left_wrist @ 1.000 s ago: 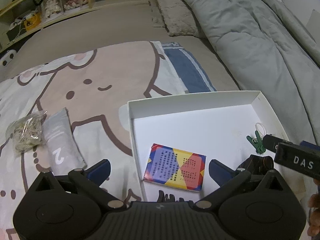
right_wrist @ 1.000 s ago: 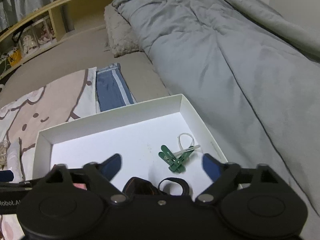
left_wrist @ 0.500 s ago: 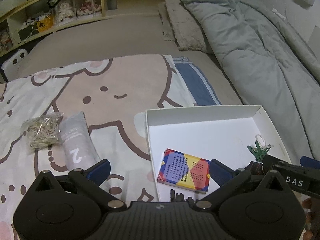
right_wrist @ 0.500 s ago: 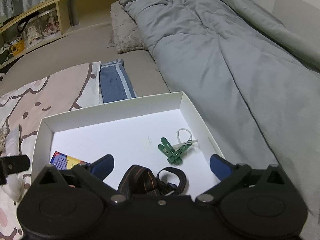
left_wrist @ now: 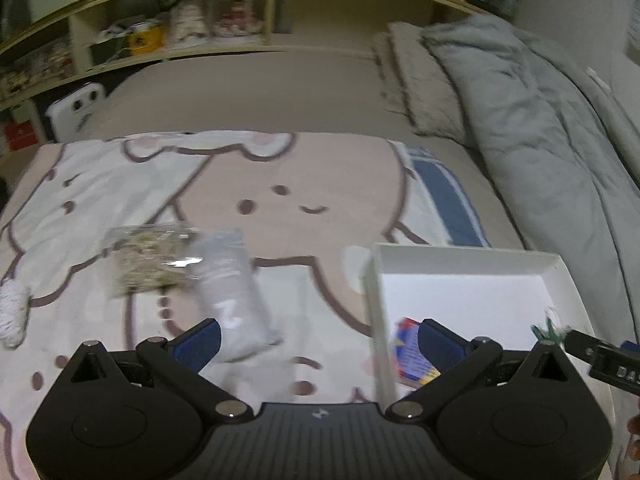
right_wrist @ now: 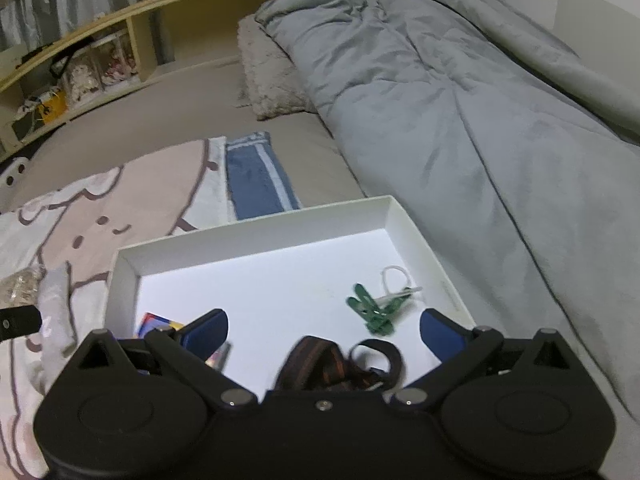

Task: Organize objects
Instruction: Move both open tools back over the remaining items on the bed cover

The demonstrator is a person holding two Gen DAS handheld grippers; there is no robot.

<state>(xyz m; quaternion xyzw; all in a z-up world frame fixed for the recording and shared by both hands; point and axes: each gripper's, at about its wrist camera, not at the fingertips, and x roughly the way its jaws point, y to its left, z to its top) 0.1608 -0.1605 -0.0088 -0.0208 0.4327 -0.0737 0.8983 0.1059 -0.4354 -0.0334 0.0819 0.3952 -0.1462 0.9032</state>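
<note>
A white shallow box (left_wrist: 460, 256) (right_wrist: 256, 236) lies on the bed. In it are a colourful card pack (left_wrist: 408, 344) (right_wrist: 154, 322), green clothes pegs (right_wrist: 374, 312) (left_wrist: 550, 330) and a dark brown strap (right_wrist: 328, 364). Left of the box lie a grey pouch (left_wrist: 232, 292) (right_wrist: 56, 304) and a clear bag of small pale bits (left_wrist: 148, 256). My left gripper (left_wrist: 316, 340) is open and empty, above the blanket at the box's left wall. My right gripper (right_wrist: 324, 330) is open and empty over the box's near part.
A cartoon blanket (left_wrist: 200, 184) covers the bed. A grey duvet (right_wrist: 460, 100) lies to the right and a fuzzy pillow (right_wrist: 268, 80) at the back. Wooden shelves (left_wrist: 160, 36) with clutter stand beyond the bed. A white fluffy thing (left_wrist: 14, 312) lies far left.
My left gripper has moved left and back from over the box toward the pouch; its view is blurred. My right gripper has drawn back a little, showing more of the strap.
</note>
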